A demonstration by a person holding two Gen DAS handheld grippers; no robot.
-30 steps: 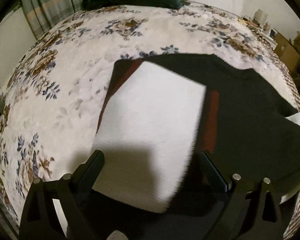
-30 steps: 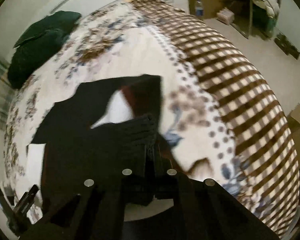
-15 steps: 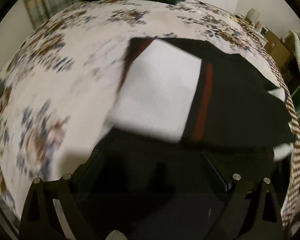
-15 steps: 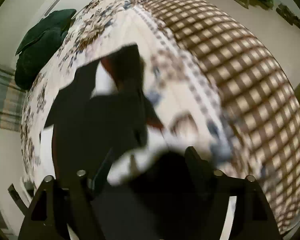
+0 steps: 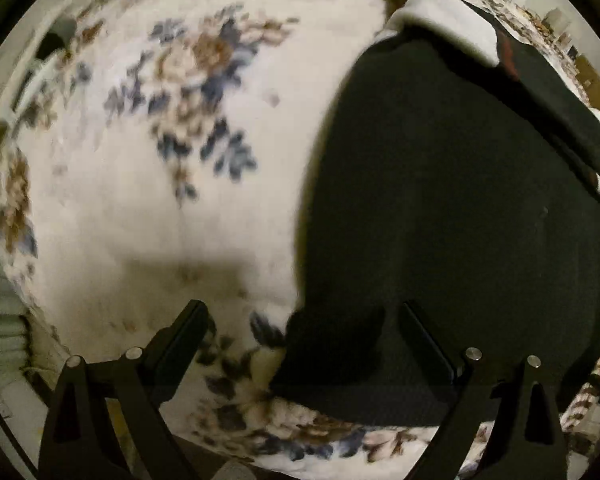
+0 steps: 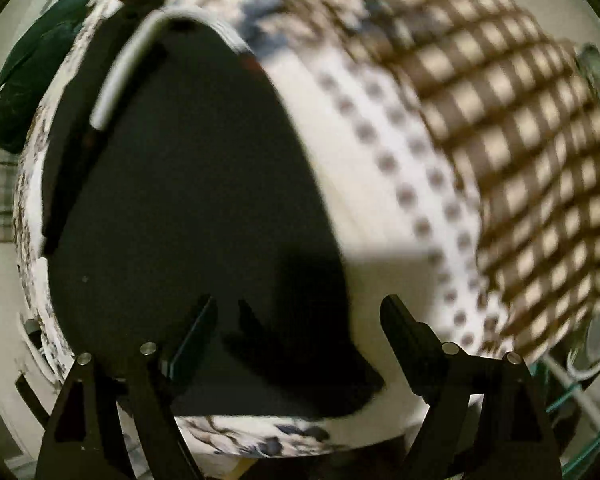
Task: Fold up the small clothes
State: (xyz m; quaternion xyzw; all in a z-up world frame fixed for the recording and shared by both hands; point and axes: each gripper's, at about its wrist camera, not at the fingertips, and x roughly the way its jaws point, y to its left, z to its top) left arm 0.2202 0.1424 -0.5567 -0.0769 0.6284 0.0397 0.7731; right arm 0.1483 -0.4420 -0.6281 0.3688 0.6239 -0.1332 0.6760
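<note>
A small black garment (image 5: 452,200) with white and red panels at its far end lies on the floral bedspread (image 5: 160,200). My left gripper (image 5: 302,322) is open low over its near left corner, and the black cloth lies between the fingers. In the right wrist view the same garment (image 6: 192,208) fills the left half, a white strip (image 6: 120,76) along its far edge. My right gripper (image 6: 300,316) is open over the garment's near right corner. Both views are motion-blurred.
A dark green pillow (image 6: 40,80) lies at the far end of the bed. The bedspread's brown checked border (image 6: 520,140) runs down the right side. Clutter and furniture show past the bed's far right edge (image 5: 580,64).
Both grippers have dropped down and back toward the garment's near edge. The right gripper, shut on black cloth a second ago, has opened and let go. The white panel now sits far off.
</note>
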